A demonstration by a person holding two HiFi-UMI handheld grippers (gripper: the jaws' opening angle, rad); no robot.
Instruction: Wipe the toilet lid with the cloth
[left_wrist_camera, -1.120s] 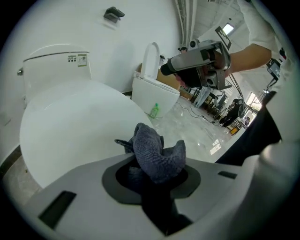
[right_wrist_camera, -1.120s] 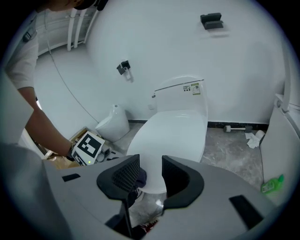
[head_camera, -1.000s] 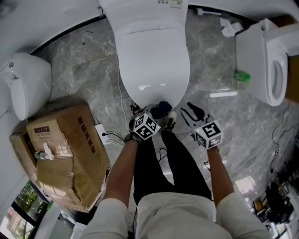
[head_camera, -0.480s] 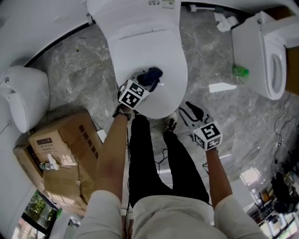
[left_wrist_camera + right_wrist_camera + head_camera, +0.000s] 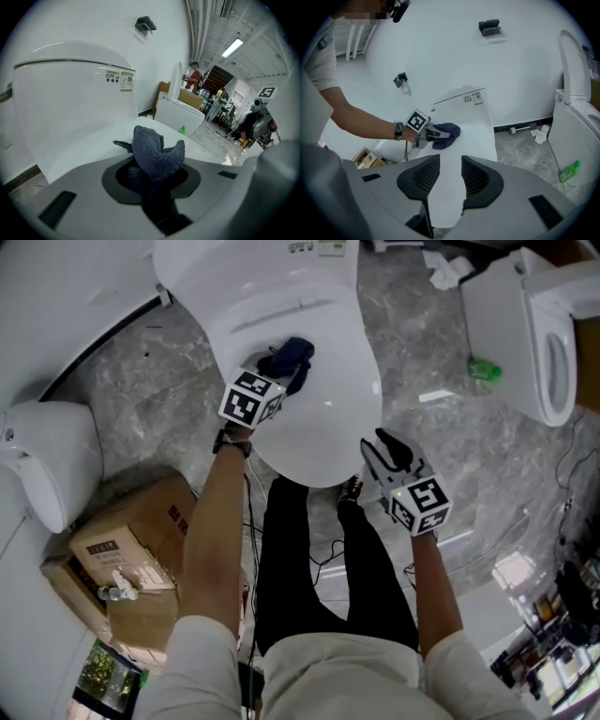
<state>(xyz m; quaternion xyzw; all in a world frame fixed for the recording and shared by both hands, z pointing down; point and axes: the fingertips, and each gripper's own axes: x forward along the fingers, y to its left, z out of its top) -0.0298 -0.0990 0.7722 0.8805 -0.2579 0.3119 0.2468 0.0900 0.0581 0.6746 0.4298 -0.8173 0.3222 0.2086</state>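
Grey marble floor (image 5: 141, 399) surrounds the white toilet lid (image 5: 323, 418), where the left gripper (image 5: 275, 374) clamps the dark cloth (image 5: 292, 352) at upper left, the lid's long axis running down-frame toward the empty, parted right gripper (image 5: 387, 454)

The left gripper (image 5: 275, 375), clamped on the dark blue cloth (image 5: 292, 352), is now well up the toilet lid (image 5: 328, 423), away from its front edge. The right gripper (image 5: 384, 448) sits closer beside that edge.
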